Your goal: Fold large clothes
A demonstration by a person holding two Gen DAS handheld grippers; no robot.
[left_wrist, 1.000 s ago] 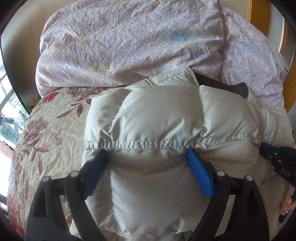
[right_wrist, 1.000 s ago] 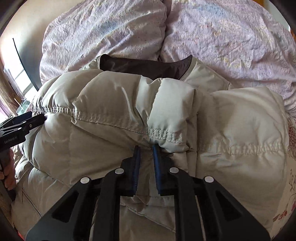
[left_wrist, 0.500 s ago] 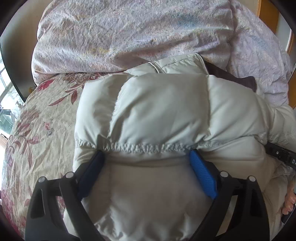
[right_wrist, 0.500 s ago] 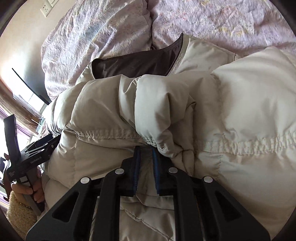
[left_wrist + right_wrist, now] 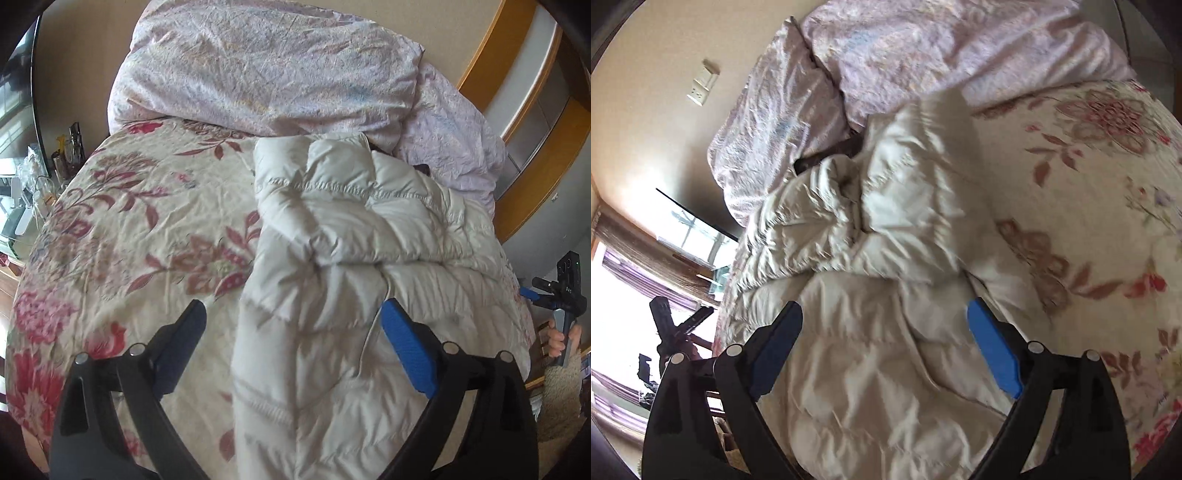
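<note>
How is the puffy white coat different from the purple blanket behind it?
The puffy coat is plain cream with stitched, padded sections; the purple blanket is pale lilac with a faint print and fine crinkles. The coat lies folded over itself in the middle of the flowery bedspread; the blanket is heaped higher against the wall at the head of the bed. The coat shows a dark lining at its collar; the blanket shows none. Both are soft, bulky and rumpled.

A bed [image 5: 122,221] with a cream cover printed in red and pink flowers carries everything. A puffy off-white jacket [image 5: 351,266] lies folded on it, bunched and creased. At the bed's head, a crumpled pale lilac duvet [image 5: 266,70] is heaped against the wall, touching the jacket's top edge.
</note>
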